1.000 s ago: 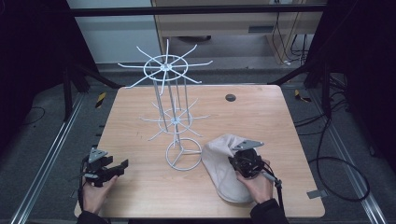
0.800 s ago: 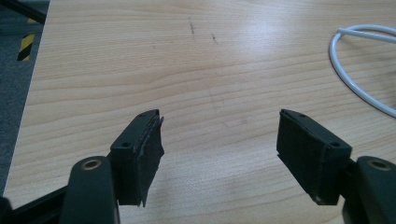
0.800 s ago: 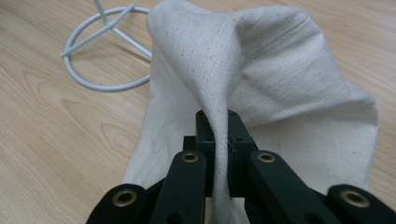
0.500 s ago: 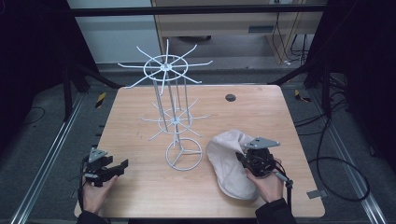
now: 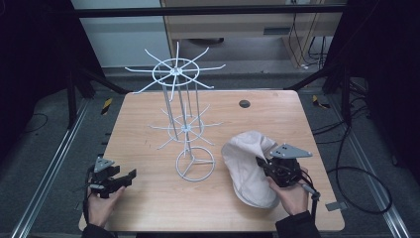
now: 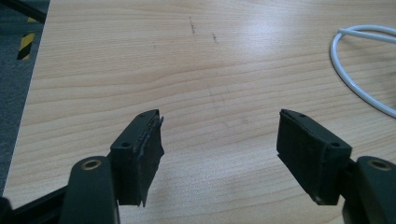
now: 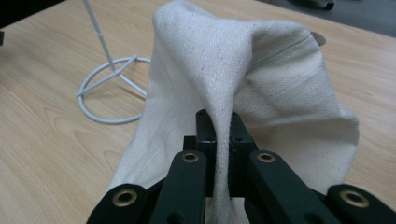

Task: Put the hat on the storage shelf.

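A cream cloth cap (image 5: pixel 247 166) lies at the table's front right, one side pulled up off the wood. My right gripper (image 5: pixel 263 166) is shut on a fold of that cap (image 7: pixel 243 79); in the right gripper view the fabric runs pinched between the two black jaws (image 7: pixel 219 135) and drapes away from them. A white wire rack (image 5: pixel 181 106) with two tiers of radiating hooks stands mid-table on a ring base (image 5: pixel 194 163). My left gripper (image 5: pixel 130 176) rests at the front left corner, open, with bare wood between its fingers (image 6: pixel 144 151).
The wooden table (image 5: pixel 148 119) has a dark round hole (image 5: pixel 244 103) near its back right. The rack's ring base (image 7: pixel 109 93) sits just left of the cap. Metal frame rails and cables run on the floor around the table.
My right gripper has lifted and shifted right with the cap's fold in it, raising that side of the cap. The left gripper has stayed put.
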